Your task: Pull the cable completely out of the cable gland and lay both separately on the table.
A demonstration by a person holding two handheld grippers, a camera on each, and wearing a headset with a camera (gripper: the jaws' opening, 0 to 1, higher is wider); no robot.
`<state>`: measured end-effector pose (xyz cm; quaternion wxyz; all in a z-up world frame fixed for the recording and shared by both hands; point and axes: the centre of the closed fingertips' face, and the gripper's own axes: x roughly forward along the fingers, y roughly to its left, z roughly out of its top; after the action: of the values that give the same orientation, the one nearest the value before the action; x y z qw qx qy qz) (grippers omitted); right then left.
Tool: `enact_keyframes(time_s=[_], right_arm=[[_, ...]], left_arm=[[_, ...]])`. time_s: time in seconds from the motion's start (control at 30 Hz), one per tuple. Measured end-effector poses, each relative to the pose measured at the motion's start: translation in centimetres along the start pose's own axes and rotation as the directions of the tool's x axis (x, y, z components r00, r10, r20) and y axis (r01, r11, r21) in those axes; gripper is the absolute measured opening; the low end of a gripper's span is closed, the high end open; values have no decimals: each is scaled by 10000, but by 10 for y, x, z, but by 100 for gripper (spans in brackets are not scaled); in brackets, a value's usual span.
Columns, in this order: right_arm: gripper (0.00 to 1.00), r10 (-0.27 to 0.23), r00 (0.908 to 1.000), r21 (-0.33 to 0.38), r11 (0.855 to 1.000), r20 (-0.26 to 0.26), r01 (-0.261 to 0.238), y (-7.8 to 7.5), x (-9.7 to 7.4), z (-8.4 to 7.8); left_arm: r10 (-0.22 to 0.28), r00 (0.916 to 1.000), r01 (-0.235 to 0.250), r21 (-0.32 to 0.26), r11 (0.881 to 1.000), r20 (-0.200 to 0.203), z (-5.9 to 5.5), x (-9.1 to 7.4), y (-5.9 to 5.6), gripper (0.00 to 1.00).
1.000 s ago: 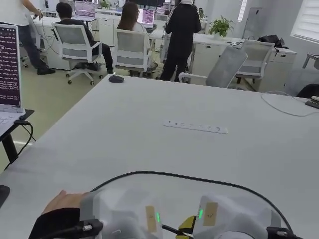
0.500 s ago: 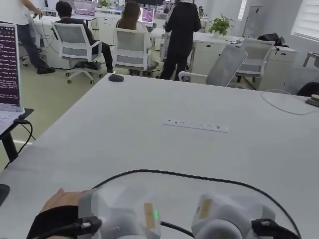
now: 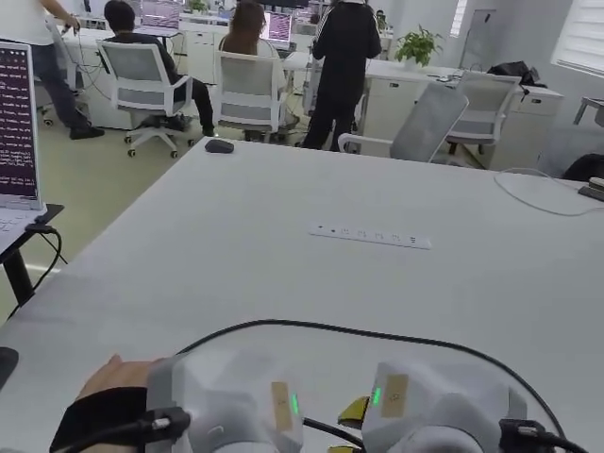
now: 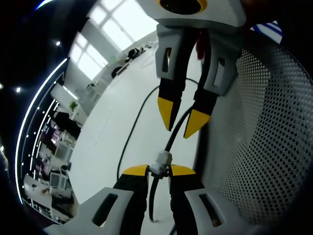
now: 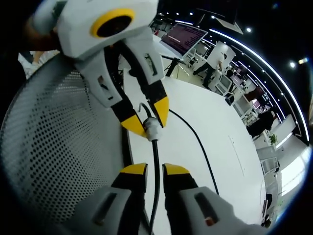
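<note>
Left gripper (image 4: 160, 169) clamping cable gland (image 4: 161, 160), right gripper (image 5: 155, 169) — jaws parted — straddling cable (image 5: 156, 152)

The left gripper (image 4: 159, 171) has its two yellow-tipped jaws closed against a small white cable gland (image 4: 160, 160), which sits right between the tips. A black cable (image 4: 175, 138) leaves the gland forward and runs up between the yellow tips of the right gripper (image 4: 182, 117), which points back at it from just ahead, jaws apart. Behind the gland, the cable drops between the left gripper's own jaws. Further ahead it curves in a loop over the white table (image 4: 110, 125). A perforated mesh panel (image 4: 259, 127) stands to the gripper's right. Bright windows (image 4: 120, 24) lie far ahead.
</note>
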<state>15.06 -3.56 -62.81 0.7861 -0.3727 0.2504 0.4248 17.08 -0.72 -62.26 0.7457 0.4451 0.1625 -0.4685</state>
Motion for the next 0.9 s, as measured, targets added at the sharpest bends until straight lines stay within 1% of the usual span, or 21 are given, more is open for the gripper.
enact_keyframes(time_s=[0.03, 0.07, 0.1, 0.13, 0.17, 0.23, 0.3, 0.33, 0.43, 0.47, 0.53, 0.57, 0.6, 0.63, 0.7, 0.73, 0.77, 0.87, 0.9], right_arm=[[4, -4, 10000, 68, 10000, -29, 4, -1, 0, -1], [4, -47, 10000, 332, 9994, -52, 49, -2, 0, -3], [4, 10, 10000, 525, 9986, -57, -7, -2, 1, -4], [4, 42, 10000, 495, 9988, -85, -38, -2, 2, -5], [4, -55, 9999, 461, 9989, -152, 62, -2, 1, -6], [4, -212, 9986, 324, 9992, -486, 228, -4, 2, -11], [3, -312, 9938, 395, 9986, -1069, 356, -7, 3, -23], [3, -359, 9893, 563, 9974, -1414, 443, -8, 3, -31], [3, -275, 9837, 916, 9948, -1777, 444, -10, 3, -41], [3, -282, 9826, 938, 9945, -1837, 461, -10, 3, -42], [4, -259, 9797, 702, 9967, -1987, 406, -9, 2, -43], [4, -170, 9800, 601, 9978, -1982, 295, -6, 4, -42], [7, -132, 9800, 520, 9984, -1986, 240, -5, 4, -41], [11, -172, 9831, 364, 9990, -1823, 243, -5, 5, -37], [18, -140, 9883, 314, 9993, -1520, 189, -4, 5, -30], [18, -104, 9903, 274, 9995, -1384, 143, -3, 5, -28], [17, -62, 9937, 179, 9998, -1122, 82, -3, 4, -22], [17, -60, 9980, 59, 10000, -623, 64, -2, 3, -12], [17, 15, 9986, 77, 10000, -535, -11, -1, 4, -10]], left_arm=[[-93, 10000, 93, 64, 9999, 4, 0, 1, -2, 17], [-114, 9999, 113, 128, 9999, 9, 1, 1, -2, 17], [-98, 9999, 97, 127, 9999, 22, 1, 1, -2, 17], [-105, 9999, 104, 117, 9999, 57, 2, 0, -2, 17], [-120, 9999, 120, 96, 9999, 61, 2, 0, -3, 17], [-77, 10000, 77, 79, 9999, -30, 0, 0, -2, 17], [-60, 10000, 60, 1, 10000, -10, 0, 0, -1, 17], [-46, 10000, 46, 15, 10000, -9, 0, 0, -1, 17], [-26, 10000, 26, 30, 10000, 1, 0, 0, -1, 17], [-15, 10000, 15, 41, 10000, 1, 0, 0, 0, 17], [-12, 10000, 12, 41, 10000, -3, 0, 0, 0, 17], [-1, 10000, 1, 58, 10000, -43, 0, 0, 0, 17], [4, 10000, -3, 72, 10000, -60, -1, 0, 0, 17], [-38, 10000, 38, 59, 10000, -28, 0, 0, -1, 17], [-32, 10000, 32, 83, 10000, -15, 0, -1, -1, 17], [-33, 10000, 33, 85, 10000, -15, 0, -1, -1, 17], [-45, 10000, 45, 84, 10000, -19, 0, -1, -1, 17], [-41, 10000, 41, 83, 10000, 2, 0, -1, -1, 17], [-48, 10000, 48, 96, 9999, 3, 0, -1, -1, 17]])
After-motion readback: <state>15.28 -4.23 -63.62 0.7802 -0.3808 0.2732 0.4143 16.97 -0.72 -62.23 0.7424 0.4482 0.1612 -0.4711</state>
